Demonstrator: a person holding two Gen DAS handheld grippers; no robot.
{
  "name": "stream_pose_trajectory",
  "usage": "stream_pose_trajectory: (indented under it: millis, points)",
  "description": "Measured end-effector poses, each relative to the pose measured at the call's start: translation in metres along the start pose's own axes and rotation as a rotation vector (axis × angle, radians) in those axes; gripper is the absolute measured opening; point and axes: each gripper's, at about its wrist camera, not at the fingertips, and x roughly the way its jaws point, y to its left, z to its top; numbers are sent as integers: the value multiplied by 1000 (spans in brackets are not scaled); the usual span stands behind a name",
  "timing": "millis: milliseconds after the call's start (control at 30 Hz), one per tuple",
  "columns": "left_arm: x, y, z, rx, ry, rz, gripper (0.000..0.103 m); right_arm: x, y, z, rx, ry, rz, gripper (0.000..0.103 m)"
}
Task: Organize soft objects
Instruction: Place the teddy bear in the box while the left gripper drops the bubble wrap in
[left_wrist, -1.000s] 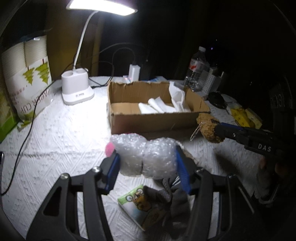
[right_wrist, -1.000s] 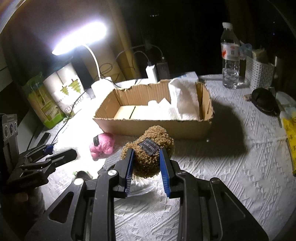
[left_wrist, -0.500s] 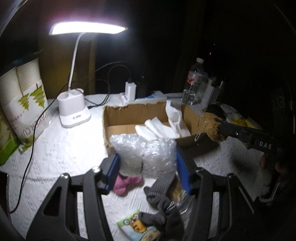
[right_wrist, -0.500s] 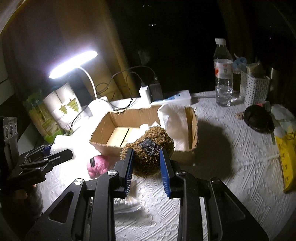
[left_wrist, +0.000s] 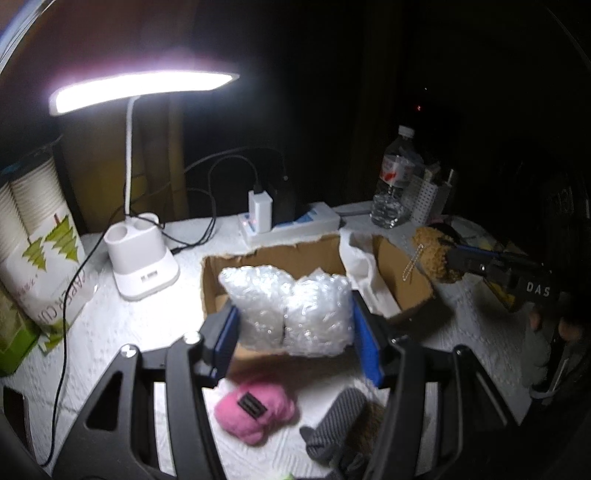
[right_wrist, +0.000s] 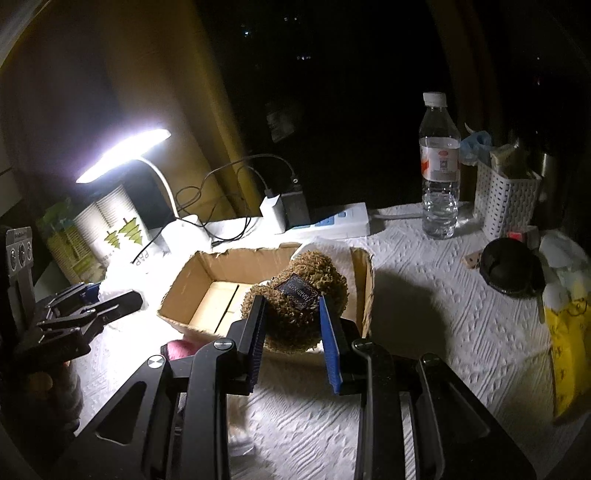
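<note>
Darkness filled the room behind the worktop (left_wrist: 122, 325), which wore a white embossed cloth and was lit by a white desk lamp (left_wrist: 140, 266). Through the left wrist camera, my left gripper (left_wrist: 293, 328) was clenched on a wad of bubble wrap (left_wrist: 288, 306), held up in the air in front of the cardboard box (left_wrist: 402, 291), over its near wall. White cloth (left_wrist: 362, 262) was draped over the box's far right corner. Below my fingers a pink plush (left_wrist: 255, 410) lay on the worktop just in front of the box, with a grey knitted piece (left_wrist: 340, 417) close to its right. A bag of paper cups (left_wrist: 40, 258) stood at the left, a power strip (left_wrist: 295, 225) and a water bottle (left_wrist: 395, 188) behind the box. At the right, my other gripper reached in with a brown plush (left_wrist: 436, 254) at the box's right end. Through the right wrist camera, my right gripper (right_wrist: 291, 332) was clamped on that brown plush (right_wrist: 303, 299), its dark label facing up, held over the right part of the cardboard box (right_wrist: 177, 299), whose left half showed its bare bottom. A sliver of the pink plush (right_wrist: 177, 349) peeped out beside the box's near wall. The left gripper (right_wrist: 96, 306) sat at the left edge; from here I could not tell how it stood. The water bottle (right_wrist: 439, 166), a white basket (right_wrist: 506, 199), a black round case (right_wrist: 509, 266) and a yellow packet (right_wrist: 569, 339) stood to the right.
</note>
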Motion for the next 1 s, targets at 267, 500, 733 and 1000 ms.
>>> stream_pose_trajectory:
  millis: [267,500,733,1000]
  points:
    - [37,2,9,-1,22,-11,57,26,-13,7,16,20,5,30]
    - [74,7,2,-17,81,-8,57,57,-22,4,33,71,14,30]
    - [103,10,-10,-22,148,-1,58,83,-27,-4,49,125,14,31]
    - [117,13,-16,-29,209,20,62,94,-24,-9,33,158,-19,34]
